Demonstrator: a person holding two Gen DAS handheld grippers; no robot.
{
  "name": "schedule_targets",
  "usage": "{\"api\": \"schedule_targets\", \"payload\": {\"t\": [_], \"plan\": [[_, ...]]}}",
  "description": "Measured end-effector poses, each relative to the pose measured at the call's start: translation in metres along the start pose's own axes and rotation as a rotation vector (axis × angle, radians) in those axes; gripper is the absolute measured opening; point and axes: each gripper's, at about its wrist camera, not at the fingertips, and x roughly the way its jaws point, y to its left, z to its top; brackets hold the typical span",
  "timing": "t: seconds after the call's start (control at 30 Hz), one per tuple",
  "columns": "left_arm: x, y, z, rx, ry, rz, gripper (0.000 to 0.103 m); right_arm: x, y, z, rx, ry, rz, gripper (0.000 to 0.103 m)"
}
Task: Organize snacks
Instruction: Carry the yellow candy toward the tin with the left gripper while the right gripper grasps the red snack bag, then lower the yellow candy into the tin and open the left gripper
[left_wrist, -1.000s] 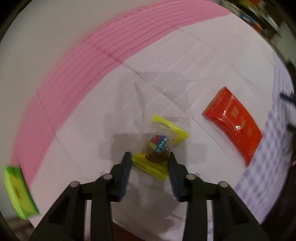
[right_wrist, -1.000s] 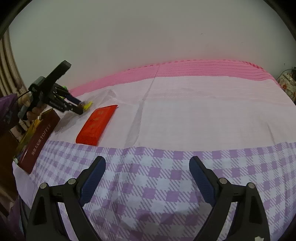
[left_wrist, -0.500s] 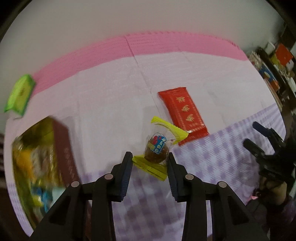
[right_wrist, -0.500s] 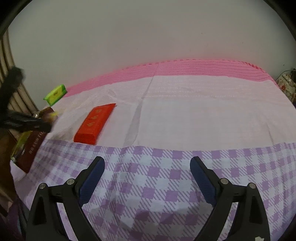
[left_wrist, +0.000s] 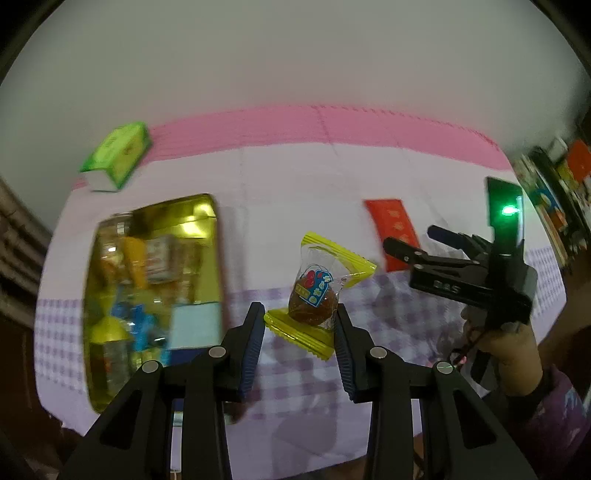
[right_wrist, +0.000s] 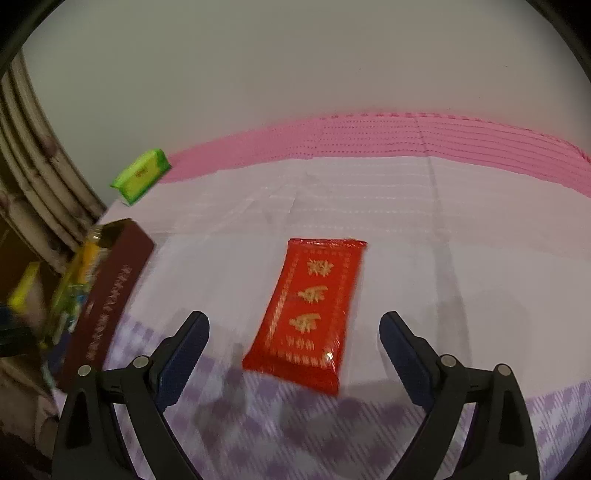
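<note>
My left gripper (left_wrist: 299, 317) is shut on a yellow-edged clear candy packet (left_wrist: 314, 291) and holds it in the air above the checked cloth. To its left lies an open gold tin (left_wrist: 207, 210) with several snacks inside; its maroon side shows in the right wrist view (right_wrist: 110, 295). My right gripper (right_wrist: 293, 328) is open and empty, low over the near end of a red packet (right_wrist: 314, 310) with gold print. The red packet (left_wrist: 393, 225) and the right gripper (left_wrist: 410, 242) also show in the left wrist view.
A green box (left_wrist: 118, 155) sits at the back left by the pink band (left_wrist: 332, 125) of the cloth; it also shows in the right wrist view (right_wrist: 142, 179). A shelf of goods (left_wrist: 557, 184) stands far right. The table's front edge is close below both grippers.
My left gripper has lifted the candy packet and swung left, so the tin is now in view. My right gripper has moved left, up to the red packet.
</note>
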Motion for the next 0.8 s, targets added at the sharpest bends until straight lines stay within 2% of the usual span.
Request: {"api": "schedule_targets", "payload": {"t": [0.07,0.13,0.17,0.2,0.27,0.43,0.53,0.8], "plan": [[-0.006,0.011,-0.001,-0.024,-0.01,0.001,0.038,0.014,0.004,0.002,-0.011,0.05,-0.047,0.086],[-0.017,0.026,-0.004,-0.053,-0.024,0.006,0.038,0.018,0.01,0.005,-0.053,0.051,-0.075,0.08],[-0.02,0.031,-0.005,-0.063,-0.028,0.007,0.038,0.02,0.014,0.006,-0.088,0.053,-0.094,0.069],[-0.023,0.037,-0.005,-0.076,-0.034,0.011,0.038,0.02,0.016,0.006,-0.118,0.052,-0.107,0.051],[-0.029,0.051,-0.008,-0.116,-0.049,0.023,0.038,0.018,0.011,0.007,-0.111,0.062,-0.055,0.042],[-0.041,0.091,-0.018,-0.192,-0.067,0.064,0.038,-0.004,-0.008,-0.005,-0.081,0.043,0.002,0.04],[-0.045,0.11,-0.025,-0.214,-0.085,0.134,0.038,-0.02,-0.013,-0.015,-0.069,0.014,-0.006,0.04],[-0.029,0.141,-0.038,-0.266,-0.069,0.179,0.038,-0.047,-0.004,-0.03,-0.063,-0.039,-0.018,0.04]]}}
